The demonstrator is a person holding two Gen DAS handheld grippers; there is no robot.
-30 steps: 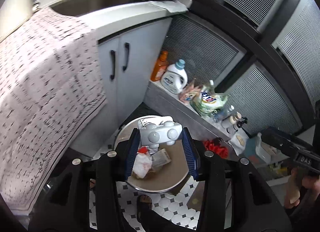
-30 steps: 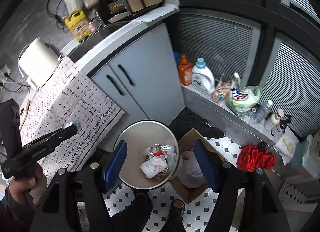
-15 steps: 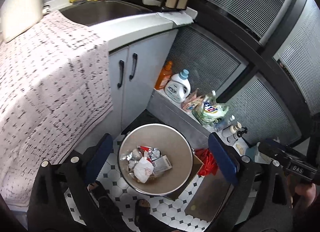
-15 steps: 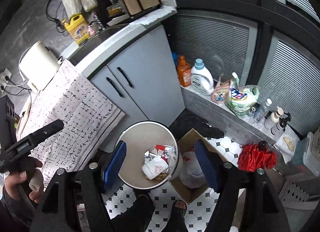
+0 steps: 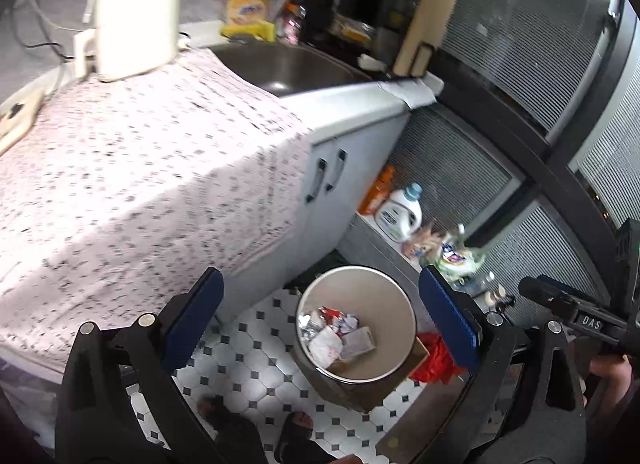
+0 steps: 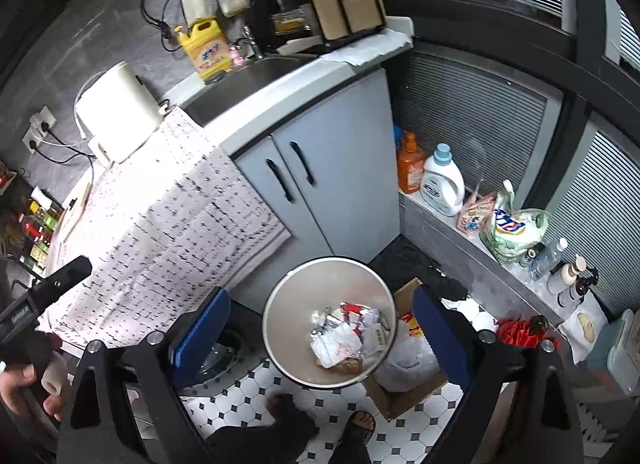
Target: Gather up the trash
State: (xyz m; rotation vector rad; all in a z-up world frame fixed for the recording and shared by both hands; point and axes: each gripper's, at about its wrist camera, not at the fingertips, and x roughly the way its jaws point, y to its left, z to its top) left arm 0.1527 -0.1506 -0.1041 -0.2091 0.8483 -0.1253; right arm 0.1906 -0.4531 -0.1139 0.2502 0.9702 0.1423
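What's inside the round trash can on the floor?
Inside the trash can lies a heap of rubbish: crumpled white paper, shiny foil, a red and white wrapper, a tagged packet. Whatever is under the heap is covered.

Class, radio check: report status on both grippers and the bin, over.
Left gripper and right gripper open, empty, jaws just widened. Trash in bin. Nothing in the way.

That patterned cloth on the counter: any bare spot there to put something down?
Yes. The patterned cloth lies mostly bare between the white appliance and its hanging edge. The ledge by the window is crowded with bottles and bags, and the bin holds trash.
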